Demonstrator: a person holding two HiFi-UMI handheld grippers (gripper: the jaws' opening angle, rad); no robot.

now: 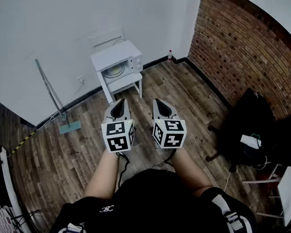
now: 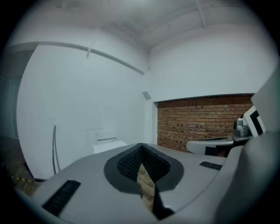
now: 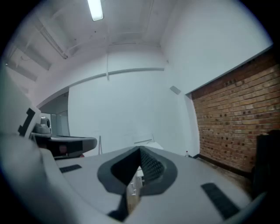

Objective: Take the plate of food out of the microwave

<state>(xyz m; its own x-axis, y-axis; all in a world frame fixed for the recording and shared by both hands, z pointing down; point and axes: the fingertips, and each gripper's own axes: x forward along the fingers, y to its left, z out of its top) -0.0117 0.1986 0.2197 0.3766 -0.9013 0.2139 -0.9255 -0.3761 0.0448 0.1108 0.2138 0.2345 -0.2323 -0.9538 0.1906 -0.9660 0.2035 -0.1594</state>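
Pose: left gripper (image 1: pixel 119 104) and right gripper (image 1: pixel 158 103) side by side, aimed at far microwave (image 1: pixel 118 63); jaws together, empty.

head view: steeply down | gripper views: level, forward | shared: far microwave (image 1: pixel 116 58)

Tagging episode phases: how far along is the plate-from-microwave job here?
Done: nothing. A round plate shows inside the microwave on its white stand, across the floor. In hand: nothing; left claw and right claw are shut, empty, well short of it. Left: walk up, grip the plate, lift it out.
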